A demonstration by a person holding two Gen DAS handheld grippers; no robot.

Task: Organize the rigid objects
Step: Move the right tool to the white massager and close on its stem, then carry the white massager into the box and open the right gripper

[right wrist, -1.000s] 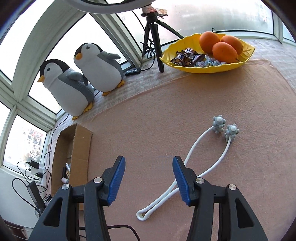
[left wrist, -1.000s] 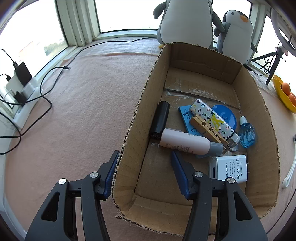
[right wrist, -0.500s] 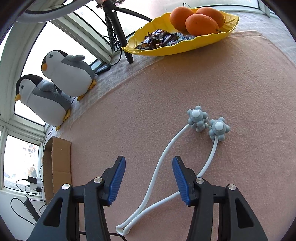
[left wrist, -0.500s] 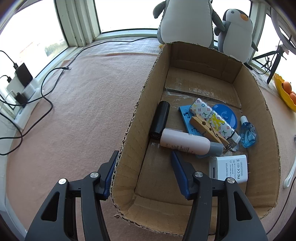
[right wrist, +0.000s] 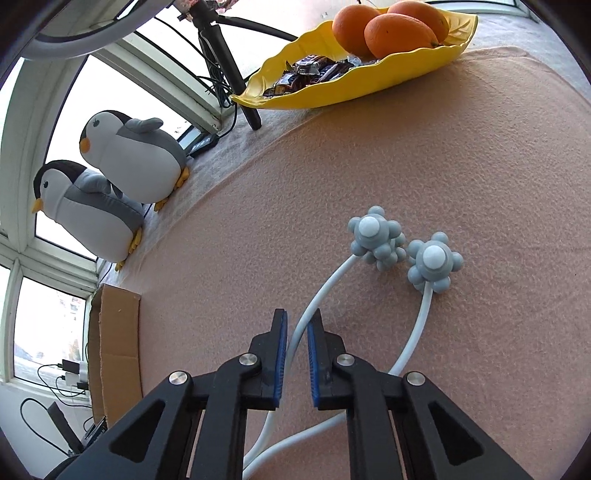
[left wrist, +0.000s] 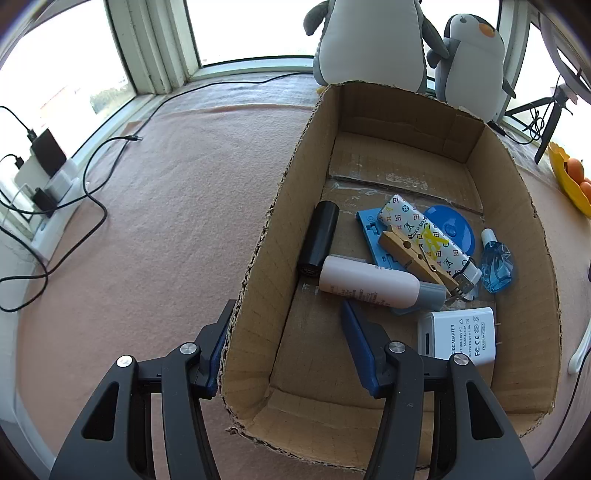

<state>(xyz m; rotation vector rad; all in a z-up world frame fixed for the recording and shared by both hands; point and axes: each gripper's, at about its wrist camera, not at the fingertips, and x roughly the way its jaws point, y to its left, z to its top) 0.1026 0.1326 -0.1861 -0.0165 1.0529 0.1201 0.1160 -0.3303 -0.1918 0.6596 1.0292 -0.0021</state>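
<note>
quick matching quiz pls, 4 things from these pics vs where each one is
Things:
1. massager
2. oranges
3. white adapter
4. penguin toys

Places:
A. in the yellow dish
B. in the cardboard box
C. on the pink cloth, outside the box
D. beside the window

Pairs: 1-C, 2-A, 3-B, 4-D
</note>
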